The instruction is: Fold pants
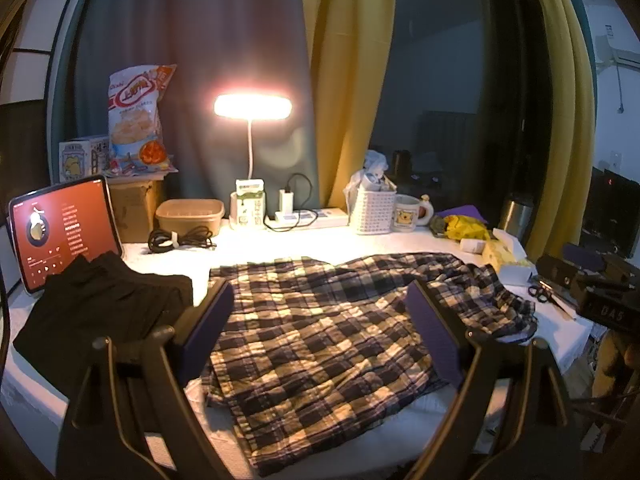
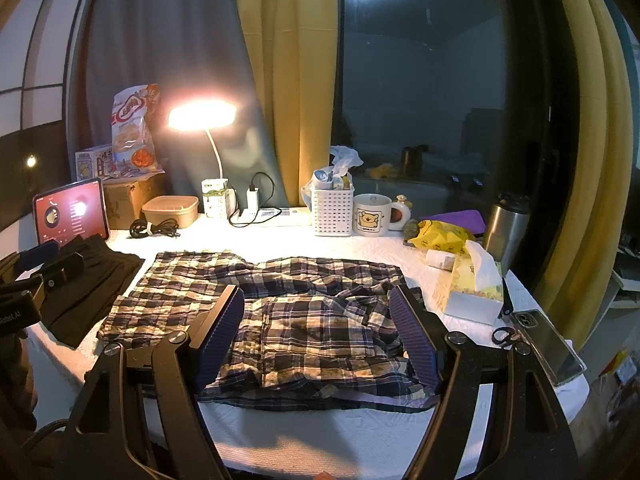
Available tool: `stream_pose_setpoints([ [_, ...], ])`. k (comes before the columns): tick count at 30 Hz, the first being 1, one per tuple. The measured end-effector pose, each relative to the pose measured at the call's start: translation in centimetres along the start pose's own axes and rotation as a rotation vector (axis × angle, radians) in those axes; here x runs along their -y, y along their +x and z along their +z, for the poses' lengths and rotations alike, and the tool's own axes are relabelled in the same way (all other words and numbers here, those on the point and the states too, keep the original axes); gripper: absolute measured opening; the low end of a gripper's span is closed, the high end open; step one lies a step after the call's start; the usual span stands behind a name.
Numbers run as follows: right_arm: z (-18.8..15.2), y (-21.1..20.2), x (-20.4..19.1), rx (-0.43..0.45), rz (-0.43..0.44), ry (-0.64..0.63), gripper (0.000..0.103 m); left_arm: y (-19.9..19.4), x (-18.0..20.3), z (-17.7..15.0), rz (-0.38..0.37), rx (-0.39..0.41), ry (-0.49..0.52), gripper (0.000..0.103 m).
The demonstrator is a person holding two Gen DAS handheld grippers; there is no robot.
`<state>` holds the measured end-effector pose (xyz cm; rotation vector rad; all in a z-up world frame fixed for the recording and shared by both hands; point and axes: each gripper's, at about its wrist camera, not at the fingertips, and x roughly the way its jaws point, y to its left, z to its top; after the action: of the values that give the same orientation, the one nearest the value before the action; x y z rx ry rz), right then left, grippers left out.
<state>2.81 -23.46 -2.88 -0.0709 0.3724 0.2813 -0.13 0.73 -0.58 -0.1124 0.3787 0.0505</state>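
Plaid pants in dark blue, cream and yellow lie spread across the white table cover; they also show in the right wrist view, with a rumpled waist end at the right. My left gripper is open and empty, hovering over the pants' left and middle part. My right gripper is open and empty, hovering above the rumpled right part. The left gripper's body shows at the left edge of the right wrist view, and the right gripper's body at the right edge of the left wrist view.
A black folded garment lies left of the pants, a tablet behind it. Lamp, power strip, basket, mug and cable line the back. Tissue box, scissors, phone and flask sit right.
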Motion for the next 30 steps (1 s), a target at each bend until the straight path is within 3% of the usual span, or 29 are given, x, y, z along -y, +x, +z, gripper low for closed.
stream_pose_setpoints([
  [30,-0.03,0.04,-0.04,-0.002,0.0,-0.002,0.078,0.17,-0.07,0.02,0.002,-0.004,-0.004,0.089],
])
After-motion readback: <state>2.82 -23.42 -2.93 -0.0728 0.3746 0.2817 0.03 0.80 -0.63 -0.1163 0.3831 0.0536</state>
